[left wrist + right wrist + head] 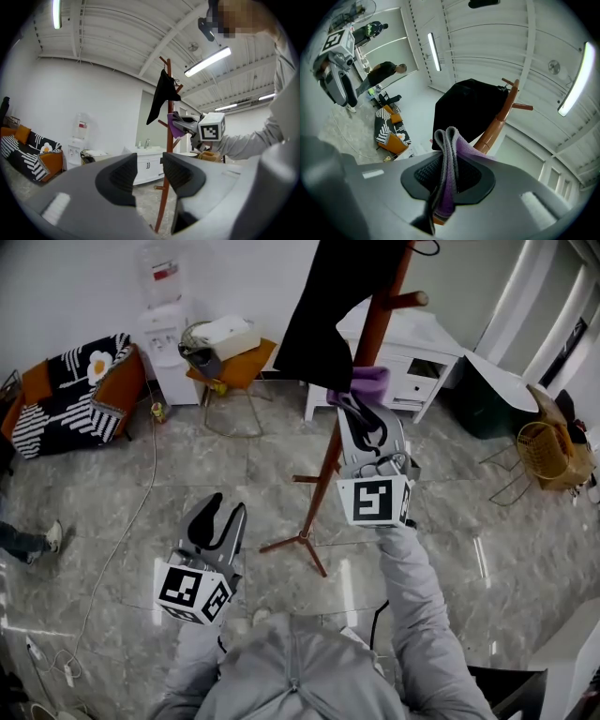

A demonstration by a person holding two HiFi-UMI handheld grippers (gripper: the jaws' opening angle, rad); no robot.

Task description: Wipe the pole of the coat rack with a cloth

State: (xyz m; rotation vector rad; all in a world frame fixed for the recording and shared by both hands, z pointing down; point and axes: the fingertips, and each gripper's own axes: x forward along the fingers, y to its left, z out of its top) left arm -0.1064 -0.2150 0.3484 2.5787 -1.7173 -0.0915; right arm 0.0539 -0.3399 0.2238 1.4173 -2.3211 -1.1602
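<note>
Purple cloth [368, 382] was clenched in right gripper [360, 409] at pole [377, 326]; left gripper [218, 514] stood parted, empty — unbraced rack [302, 538] could tip, shedding coat [321, 313].

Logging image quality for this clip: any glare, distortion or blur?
Head view: glossy grey floor tiles show bright streaks of glare. Left gripper view: fisheye curvature, black corners, a mosaic patch at top. Right gripper view: same curvature; the purple cloth in the jaws is sharp.
</note>
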